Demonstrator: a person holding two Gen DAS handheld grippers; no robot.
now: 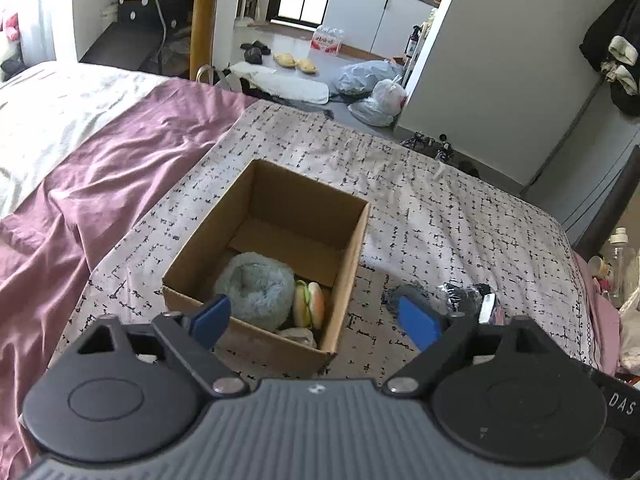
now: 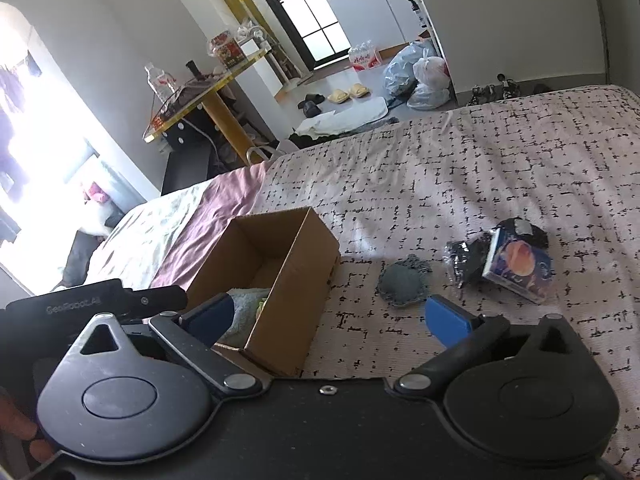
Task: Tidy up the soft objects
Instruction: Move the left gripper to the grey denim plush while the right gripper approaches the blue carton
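An open cardboard box (image 1: 344,248) stands on the patterned bedspread (image 1: 440,208). Inside it lie a fluffy grey-blue round cushion (image 1: 256,284), a plush hamburger (image 1: 309,305) and a pale item in clear wrap (image 1: 298,336). My left gripper (image 1: 316,318) is open and empty, just above the box's near wall. My right gripper (image 2: 332,318) is open and empty, beside the box (image 2: 296,268). A flat grey pad (image 2: 404,286) lies on the bedspread just past its right fingertip. Further right lie a black bundle (image 2: 468,260) and a small printed box (image 2: 520,268).
A mauve sheet (image 1: 100,184) covers the bed to the left. Beyond the bed's far edge are a yellow round table (image 1: 200,0), slippers (image 1: 296,62) and plastic bags (image 1: 376,88) on the floor. Bottles (image 1: 620,260) stand at the right bedside.
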